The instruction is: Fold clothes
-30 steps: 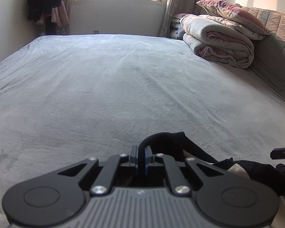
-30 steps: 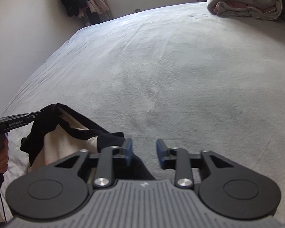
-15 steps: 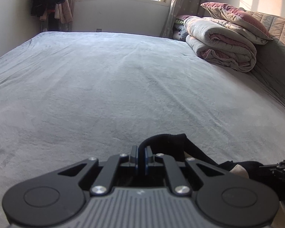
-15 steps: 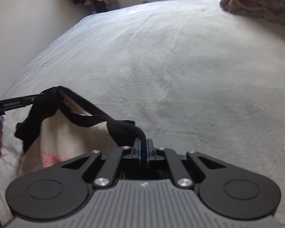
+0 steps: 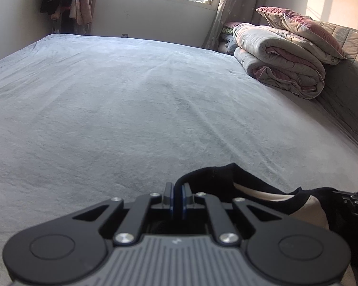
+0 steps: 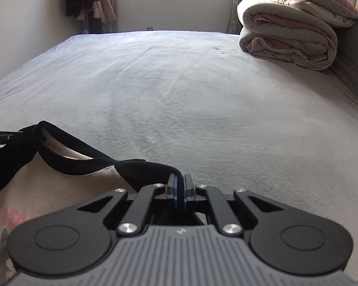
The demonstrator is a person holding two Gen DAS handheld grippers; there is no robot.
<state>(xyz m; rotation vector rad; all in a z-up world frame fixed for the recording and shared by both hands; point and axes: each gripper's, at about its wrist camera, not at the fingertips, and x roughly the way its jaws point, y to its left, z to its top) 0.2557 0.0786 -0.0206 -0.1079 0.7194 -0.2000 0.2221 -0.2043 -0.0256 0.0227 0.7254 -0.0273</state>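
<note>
So both grippers have a pinch on the same garment (image 6: 59, 186), a cream top with black trim and a bit of pink print, sitting at the near edge of the bed (image 5: 131, 109). The left gripper (image 5: 176, 197) is clamped down on the black edge band, jaws nearly touching with just the fabric between them, and the right gripper (image 6: 180, 191) is squeezed onto another spot of that same black trim further along. In the right wrist view you can see the trim running in a slack loop from one gripper across to the other, so my guess is they're holding two points of the neckline or a shoulder edge so the top can be lifted and spread flat before any actual folding happens. Makes sense, since the whole grey bed ahead is free to lay it on. The rolled quilt (image 5: 281, 69) and pillow (image 5: 300, 28) are parked well off by the headboard, out of the way.
</note>
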